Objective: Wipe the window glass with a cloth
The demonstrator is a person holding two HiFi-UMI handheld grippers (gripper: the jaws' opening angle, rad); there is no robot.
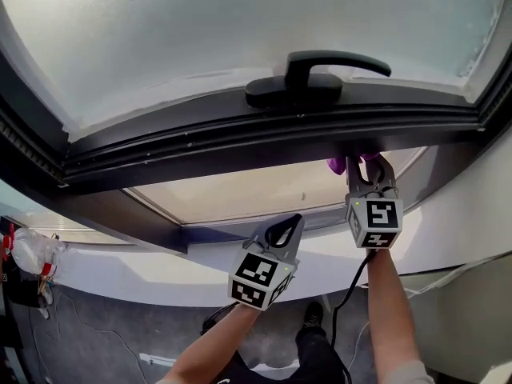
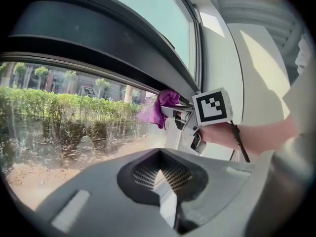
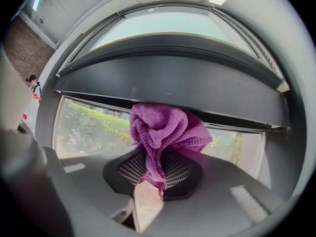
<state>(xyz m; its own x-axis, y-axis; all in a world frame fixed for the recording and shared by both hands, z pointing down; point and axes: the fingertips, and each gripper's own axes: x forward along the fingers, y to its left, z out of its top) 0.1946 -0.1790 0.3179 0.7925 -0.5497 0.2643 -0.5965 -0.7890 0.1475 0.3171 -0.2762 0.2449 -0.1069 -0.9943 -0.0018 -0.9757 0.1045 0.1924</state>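
Observation:
A purple cloth point(image 3: 165, 127) is bunched up and pinched in my right gripper point(image 3: 157, 172), which is shut on it. This cloth point(image 1: 339, 165) sits against the top right of the lower window glass point(image 1: 256, 186), just under the dark frame bar point(image 1: 240, 138). In the left gripper view the cloth point(image 2: 163, 105) and the right gripper point(image 2: 180, 113) show at the glass point(image 2: 74, 122). My left gripper point(image 1: 282, 229) hangs lower and to the left, off the glass, shut with nothing in it; its pads point(image 2: 148, 174) meet in its own view.
A black window handle point(image 1: 308, 74) juts from the frame below the frosted upper pane point(image 1: 200, 30). A white sill point(image 1: 160, 270) runs below the glass. A black cable point(image 1: 348, 294) trails from the right gripper. A bag point(image 1: 28, 250) hangs at far left.

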